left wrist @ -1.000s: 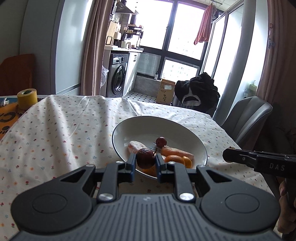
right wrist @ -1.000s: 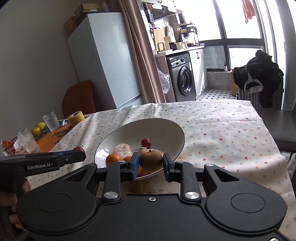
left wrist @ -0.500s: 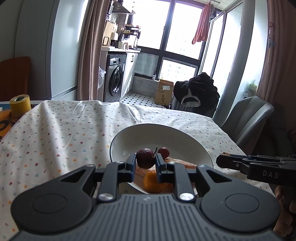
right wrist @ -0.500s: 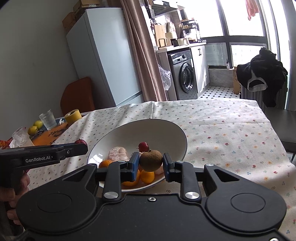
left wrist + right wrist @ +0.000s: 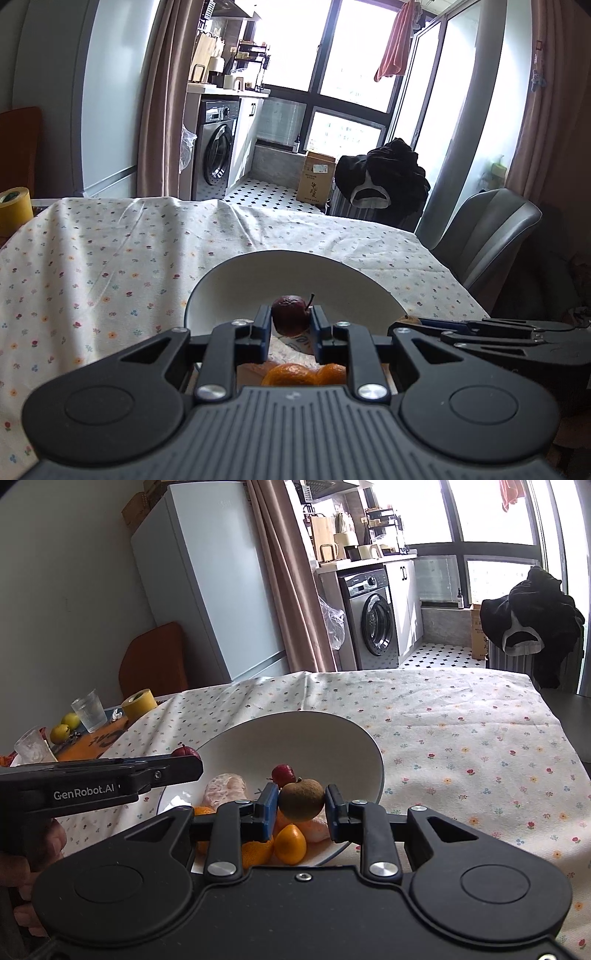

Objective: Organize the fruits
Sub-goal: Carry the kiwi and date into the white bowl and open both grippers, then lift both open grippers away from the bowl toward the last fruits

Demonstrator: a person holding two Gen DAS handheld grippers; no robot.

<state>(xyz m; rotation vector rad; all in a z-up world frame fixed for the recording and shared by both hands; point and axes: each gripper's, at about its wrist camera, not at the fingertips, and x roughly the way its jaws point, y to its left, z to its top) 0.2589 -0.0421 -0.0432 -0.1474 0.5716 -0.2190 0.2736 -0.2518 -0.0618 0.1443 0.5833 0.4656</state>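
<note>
The left gripper [image 5: 291, 320] is clamped on a small dark-red wrinkled fruit with a stem [image 5: 290, 314], held above the near side of the wide white bowl [image 5: 229, 280] on the floral tablecloth [image 5: 92, 258]. To its right, the right gripper [image 5: 301, 805] pinches a round brown fruit [image 5: 301, 799] between blue pads [image 5: 269, 805], also over the bowl. Below lie orange citrus fruits [image 5: 290, 843], a pale peeled piece [image 5: 224, 788] and a small red fruit [image 5: 283, 773]. The gripper bodies hide the bowl's near rim and part of its contents.
</note>
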